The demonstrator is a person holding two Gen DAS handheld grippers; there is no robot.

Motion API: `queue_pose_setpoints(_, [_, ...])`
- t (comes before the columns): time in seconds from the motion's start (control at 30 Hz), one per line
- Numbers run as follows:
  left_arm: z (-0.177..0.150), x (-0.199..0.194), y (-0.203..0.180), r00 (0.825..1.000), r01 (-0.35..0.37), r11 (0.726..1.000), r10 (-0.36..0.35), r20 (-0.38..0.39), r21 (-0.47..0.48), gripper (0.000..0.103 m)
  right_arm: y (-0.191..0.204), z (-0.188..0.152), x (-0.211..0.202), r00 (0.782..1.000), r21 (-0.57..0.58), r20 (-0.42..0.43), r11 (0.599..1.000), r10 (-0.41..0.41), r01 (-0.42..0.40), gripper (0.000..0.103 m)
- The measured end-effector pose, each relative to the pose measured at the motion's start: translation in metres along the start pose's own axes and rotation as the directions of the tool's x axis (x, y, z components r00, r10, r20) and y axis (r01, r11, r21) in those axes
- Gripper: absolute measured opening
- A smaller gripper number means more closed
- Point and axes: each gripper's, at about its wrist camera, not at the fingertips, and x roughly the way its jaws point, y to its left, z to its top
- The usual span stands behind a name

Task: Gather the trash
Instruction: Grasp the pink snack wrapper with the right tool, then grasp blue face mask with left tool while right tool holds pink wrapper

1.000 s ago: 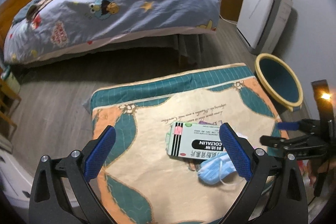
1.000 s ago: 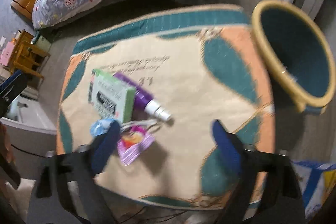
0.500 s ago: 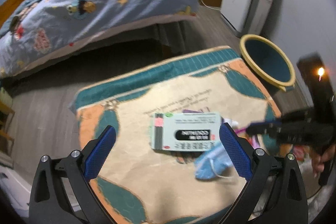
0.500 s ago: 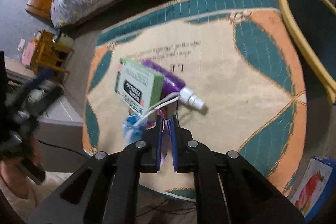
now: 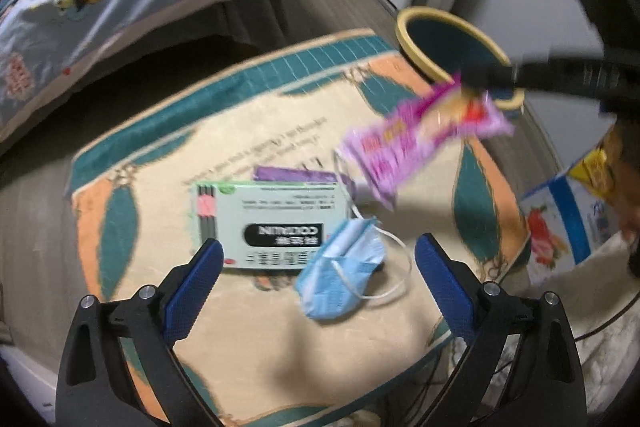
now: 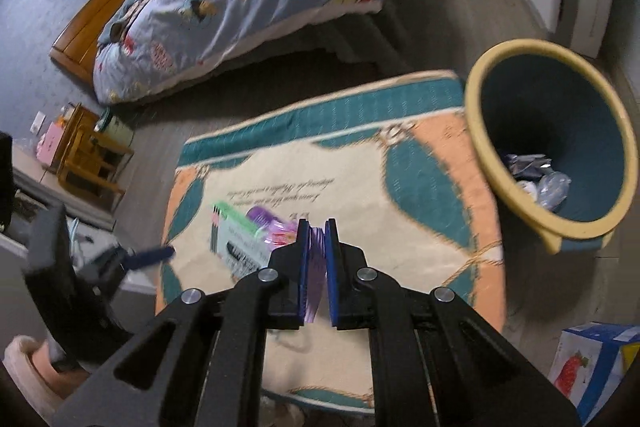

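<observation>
The box (image 5: 272,223) bore an upside-down word, seemingly "COLTALIN", white on a black patch; script on the cloth (image 5: 248,347) was unreadable.

Both wrist views, somewhat blurred, overlook the mat (image 5: 248,339).

Left gripper (image 5: 316,263) held wide open, pointed steeply down, nothing between its blue pads (image 5: 192,285). Right gripper (image 6: 318,259) clamped nearly closed on a purple wrapper (image 5: 424,131), raised clear of the surface and tilted downward.
</observation>
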Motion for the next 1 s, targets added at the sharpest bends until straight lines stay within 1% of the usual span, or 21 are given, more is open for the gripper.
queue_pose_setpoints(0.03, [0.000, 0.006, -0.004, 1.000, -0.001, 1.000, 0.001, -0.010, 0.007, 0.093, -0.003, 0.002, -0.001, 1.000, 0.003, 0.011, 1.000, -0.008, 0.008, 0.007])
queue_pose_setpoints(0.1, [-0.002, 0.018, -0.011, 0.999, -0.012, 0.999, 0.013, -0.039, 0.032, 0.087, -0.007, 0.004, -0.004, 0.999, 0.016, 0.030, 1.000, -0.019, 0.018, 0.007])
queue_pose_setpoints(0.17, [-0.005, 0.034, -0.020, 0.995, -0.033, 0.997, 0.039, -0.087, 0.073, 0.084, -0.009, 0.005, -0.006, 0.999, 0.017, 0.040, 0.999, -0.034, 0.033, 0.007])
queue_pose_setpoints(0.23, [-0.010, 0.045, -0.024, 0.990, -0.044, 0.993, 0.058, -0.126, 0.113, 0.079, -0.013, 0.006, -0.007, 0.998, 0.023, 0.043, 0.999, -0.039, 0.038, 0.007])
queue_pose_setpoints(0.27, [-0.013, 0.051, -0.027, 0.986, -0.049, 0.989, 0.071, -0.152, 0.141, 0.070, -0.014, 0.006, -0.007, 0.998, 0.027, 0.044, 0.999, -0.041, 0.040, 0.007])
queue_pose_setpoints(0.3, [-0.015, 0.055, -0.028, 0.983, -0.050, 0.987, 0.076, -0.167, 0.155, 0.048, -0.016, 0.007, -0.007, 0.998, 0.032, 0.044, 0.999, -0.043, 0.042, 0.007])
queue_pose_setpoints(0.33, [-0.016, 0.058, -0.028, 0.979, -0.045, 0.985, 0.076, -0.187, 0.168, 0.038, -0.019, 0.008, -0.007, 0.998, 0.037, 0.045, 0.998, -0.044, 0.042, 0.007])
queue_pose_setpoints(0.37, [-0.017, 0.058, -0.027, 0.978, -0.034, 0.985, 0.068, -0.199, 0.168, 0.025, -0.020, 0.009, -0.008, 0.998, 0.040, 0.048, 0.998, -0.047, 0.045, 0.007])
queue_pose_setpoints(0.43, [-0.015, 0.051, -0.024, 0.982, -0.011, 0.989, 0.039, -0.186, 0.150, 0.020, -0.023, 0.010, -0.010, 0.997, 0.045, 0.057, 0.998, -0.051, 0.048, 0.007])
queue_pose_setpoints(0.53, [-0.008, 0.034, -0.021, 0.993, 0.013, 0.993, 0.002, -0.120, 0.121, 0.019, -0.028, 0.011, -0.014, 0.996, 0.059, 0.069, 0.997, -0.052, 0.048, 0.007])
queue_pose_setpoints(0.67, [-0.001, 0.011, -0.020, 0.999, 0.012, 0.994, -0.008, -0.036, 0.112, 0.018, -0.033, 0.015, -0.022, 0.994, 0.068, 0.095, 0.997, -0.051, 0.045, 0.007])
queue_pose_setpoints(0.7, [0.001, 0.005, -0.019, 1.000, 0.008, 0.994, -0.007, -0.010, 0.111, 0.018, -0.034, 0.017, -0.025, 0.993, 0.068, 0.104, 0.997, -0.053, 0.047, 0.007])
queue_pose_setpoints(0.77, [0.005, -0.003, -0.018, 1.000, 0.019, 0.996, -0.020, 0.019, 0.090, 0.018, -0.038, 0.020, -0.031, 0.991, 0.073, 0.121, 0.996, -0.057, 0.048, 0.007])
queue_pose_setpoints(1.0, [0.024, -0.022, -0.022, 0.994, 0.013, 0.998, -0.020, 0.104, 0.067, 0.018, -0.055, 0.032, -0.048, 0.983, 0.108, 0.174, 0.993, -0.063, 0.044, 0.007])
